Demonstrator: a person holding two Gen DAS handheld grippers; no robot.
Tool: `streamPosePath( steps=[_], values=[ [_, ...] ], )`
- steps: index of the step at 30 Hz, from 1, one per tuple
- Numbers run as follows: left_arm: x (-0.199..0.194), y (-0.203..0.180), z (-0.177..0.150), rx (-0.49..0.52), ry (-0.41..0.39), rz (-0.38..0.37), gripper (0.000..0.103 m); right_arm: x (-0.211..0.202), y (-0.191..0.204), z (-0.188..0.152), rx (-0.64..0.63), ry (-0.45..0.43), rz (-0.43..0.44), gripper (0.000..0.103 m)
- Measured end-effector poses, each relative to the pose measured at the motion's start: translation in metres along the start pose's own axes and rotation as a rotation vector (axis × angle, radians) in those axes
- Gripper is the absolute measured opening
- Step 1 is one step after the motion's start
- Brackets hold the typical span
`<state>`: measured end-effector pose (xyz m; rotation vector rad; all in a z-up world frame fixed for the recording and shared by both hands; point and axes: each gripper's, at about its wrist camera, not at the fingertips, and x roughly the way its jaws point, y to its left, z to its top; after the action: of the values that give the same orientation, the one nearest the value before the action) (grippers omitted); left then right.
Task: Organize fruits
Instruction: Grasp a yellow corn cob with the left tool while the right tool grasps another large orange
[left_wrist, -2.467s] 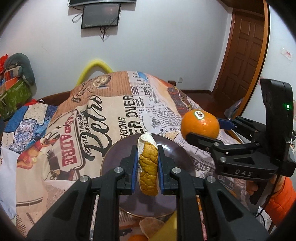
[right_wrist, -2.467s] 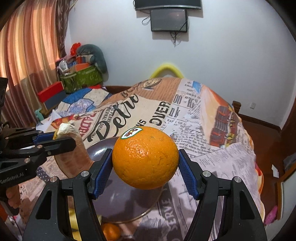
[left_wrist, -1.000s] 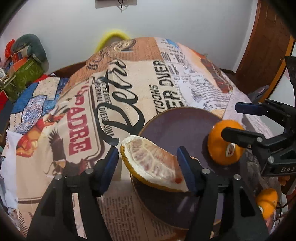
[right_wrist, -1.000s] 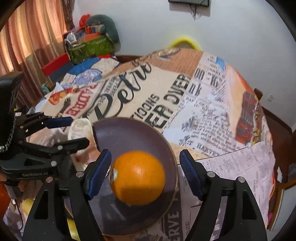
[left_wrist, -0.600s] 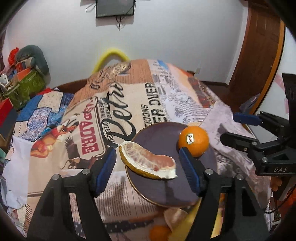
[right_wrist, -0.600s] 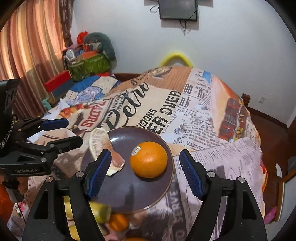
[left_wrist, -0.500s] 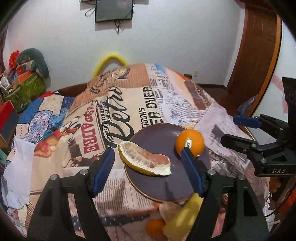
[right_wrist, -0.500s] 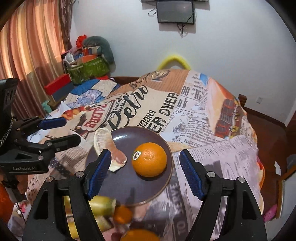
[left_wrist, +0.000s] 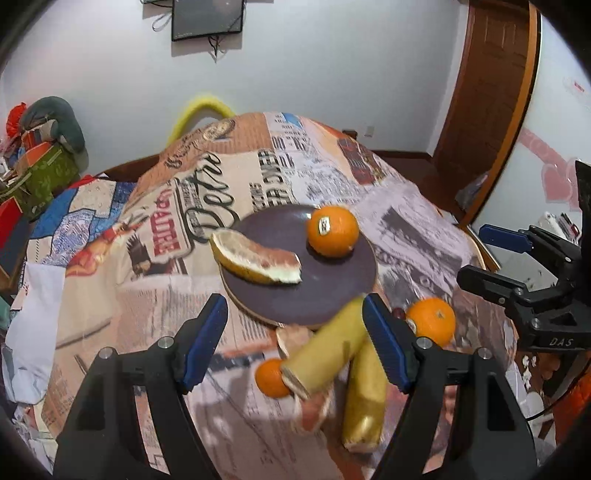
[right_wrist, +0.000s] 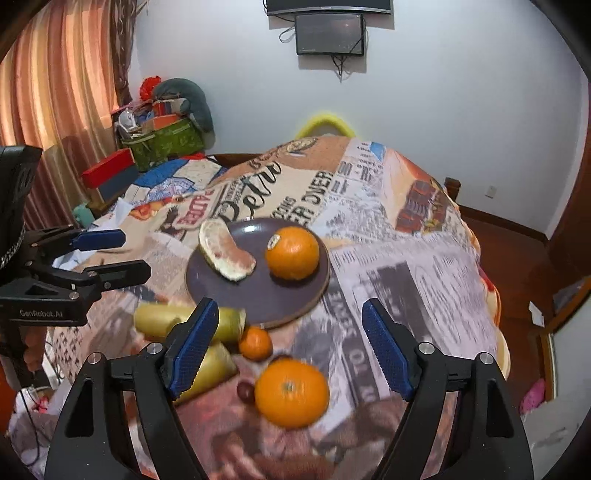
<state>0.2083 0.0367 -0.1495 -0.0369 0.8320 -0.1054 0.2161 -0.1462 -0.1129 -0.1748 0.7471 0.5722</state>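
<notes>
A dark plate (left_wrist: 332, 295) sits at the middle of the newspaper-print cloth (left_wrist: 258, 177). On it, a pomelo wedge (left_wrist: 255, 260) lies at nine o'clock, overhanging the rim, and a stickered orange (left_wrist: 333, 231) sits at one o'clock, apart from it. The left gripper (left_wrist: 295, 339) stands wide with nothing between its blue pads; its jaws have just been opening. At six o'clock of the plate lie blurred yellow pieces (left_wrist: 332, 354), a small orange (left_wrist: 269, 377) and another orange (left_wrist: 431, 321). The right gripper (left_wrist: 495, 258), at three o'clock, is also parted and empty.
</notes>
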Motion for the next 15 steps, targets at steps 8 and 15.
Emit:
streamPosePath(
  steps=[8, 15],
  values=[
    [0.019, -0.02, -0.025, 0.061, 0.086, -0.015, 0.075, 0.001, 0.001, -0.036, 0.042, 0.046, -0.007, 0.078],
    [0.044, -0.026, -0.025, 0.082, 0.149, -0.02, 0.075, 0.019, -0.002, -0.067, 0.099, 0.113, 0.004, 0.078]
  ],
)
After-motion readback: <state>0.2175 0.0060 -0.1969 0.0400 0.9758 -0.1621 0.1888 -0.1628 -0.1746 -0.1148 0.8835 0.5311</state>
